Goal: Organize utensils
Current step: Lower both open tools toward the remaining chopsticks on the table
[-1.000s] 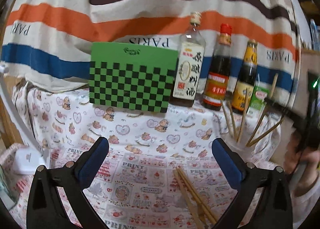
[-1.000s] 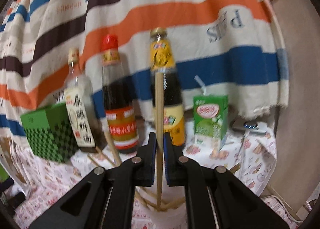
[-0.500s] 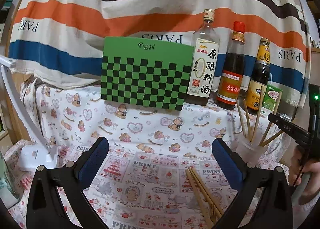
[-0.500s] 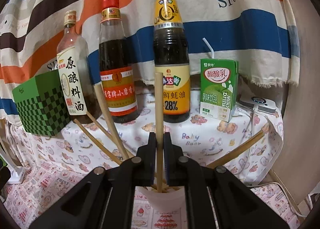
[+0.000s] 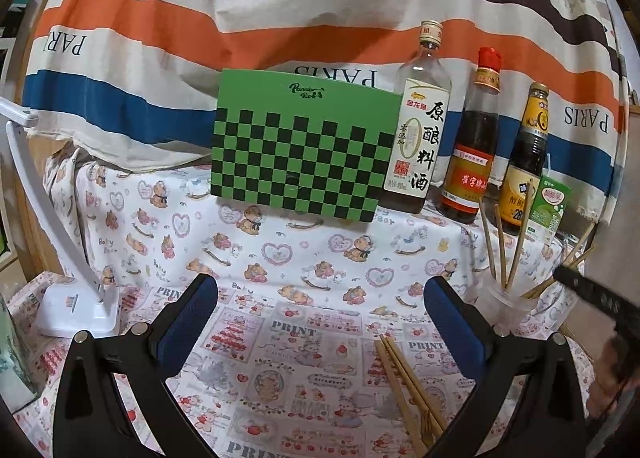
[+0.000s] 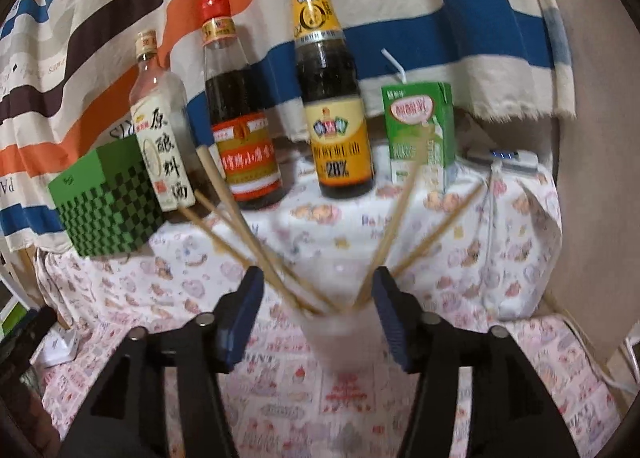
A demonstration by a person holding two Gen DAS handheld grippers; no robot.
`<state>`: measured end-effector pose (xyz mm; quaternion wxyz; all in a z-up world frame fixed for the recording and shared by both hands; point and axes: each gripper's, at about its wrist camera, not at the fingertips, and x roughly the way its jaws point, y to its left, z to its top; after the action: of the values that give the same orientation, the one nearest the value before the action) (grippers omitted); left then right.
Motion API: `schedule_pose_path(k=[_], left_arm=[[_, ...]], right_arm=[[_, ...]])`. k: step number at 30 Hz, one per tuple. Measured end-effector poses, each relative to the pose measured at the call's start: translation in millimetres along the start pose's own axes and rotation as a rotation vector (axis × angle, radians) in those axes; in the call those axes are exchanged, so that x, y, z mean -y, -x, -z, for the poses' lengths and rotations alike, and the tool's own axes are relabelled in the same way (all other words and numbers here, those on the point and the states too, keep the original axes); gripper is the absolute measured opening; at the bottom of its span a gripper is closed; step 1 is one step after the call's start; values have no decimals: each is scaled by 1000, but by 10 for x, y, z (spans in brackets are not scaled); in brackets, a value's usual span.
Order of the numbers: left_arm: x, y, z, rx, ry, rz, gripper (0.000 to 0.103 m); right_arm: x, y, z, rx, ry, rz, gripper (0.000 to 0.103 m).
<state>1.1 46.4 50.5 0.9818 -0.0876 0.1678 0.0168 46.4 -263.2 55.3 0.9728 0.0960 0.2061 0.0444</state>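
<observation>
The right claw (image 6: 318, 304) is opening, gripping nothing, just above the cup (image 6: 340, 334) of chopsticks (image 6: 236, 214). The left claw (image 5: 320, 322) hangs open; loose chopsticks (image 5: 404, 382) lie just below it on the table (image 5: 280, 258), probably next for collecting.

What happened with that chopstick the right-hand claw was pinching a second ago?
The right gripper let it go: its jaws are opening, and the chopstick now stands loose with the others in the cup. The left gripper stayed open and idle; two chopsticks still lie on the table, and the bottles are unmoved.
</observation>
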Motion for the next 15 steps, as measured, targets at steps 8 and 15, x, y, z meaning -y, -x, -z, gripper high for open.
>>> schedule_pose_path(k=[8, 15], left_arm=[[-6, -115, 40, -52, -13, -36, 102], [-24, -249, 96, -125, 15, -86, 102]], right_arm=[[-77, -60, 263, -83, -32, -97, 65], [-243, -206, 490, -217, 82, -121, 76]])
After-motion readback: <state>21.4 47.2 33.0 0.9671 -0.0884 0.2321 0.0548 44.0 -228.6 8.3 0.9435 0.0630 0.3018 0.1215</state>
